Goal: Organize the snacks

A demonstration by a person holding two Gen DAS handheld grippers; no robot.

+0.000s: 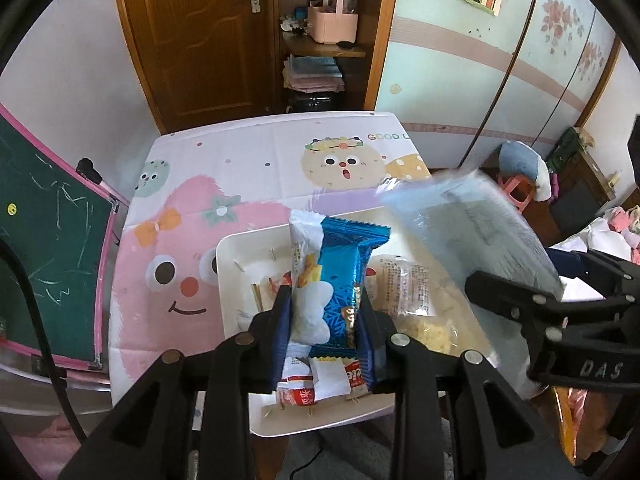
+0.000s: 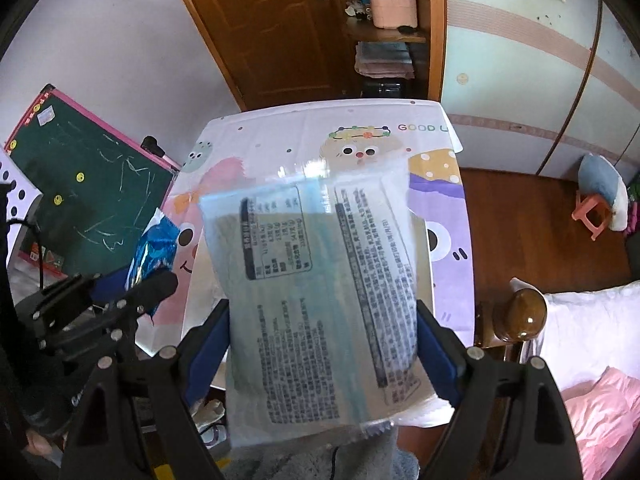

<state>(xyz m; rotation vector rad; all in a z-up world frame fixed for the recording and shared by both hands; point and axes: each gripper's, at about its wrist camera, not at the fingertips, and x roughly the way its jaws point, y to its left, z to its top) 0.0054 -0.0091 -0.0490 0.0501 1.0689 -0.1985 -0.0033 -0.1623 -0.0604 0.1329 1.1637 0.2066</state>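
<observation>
My left gripper (image 1: 325, 300) is shut on a blue and white snack packet (image 1: 340, 264), which stands upright between the pads above a white tray (image 1: 240, 256). In the tray lie a clear bag of yellowish pieces (image 1: 404, 292) and red and white packets (image 1: 300, 394). My right gripper (image 2: 322, 312) has its jaws wide apart, with the pads pressed on both side edges of a large pale blue packet (image 2: 312, 280) with printed text. It holds that packet over the table. In the left wrist view this packet (image 1: 480, 224) hangs blurred to the right of the tray. The left gripper (image 2: 152, 280) shows at the left.
The table (image 1: 248, 160) has a cartoon cloth. A green chalkboard (image 1: 48, 240) leans at its left. Behind it are a wooden door (image 1: 200, 40) and shelves with a pink basket (image 1: 332, 24). A bed (image 2: 592, 328) and a pink stool (image 2: 592, 208) are on the right.
</observation>
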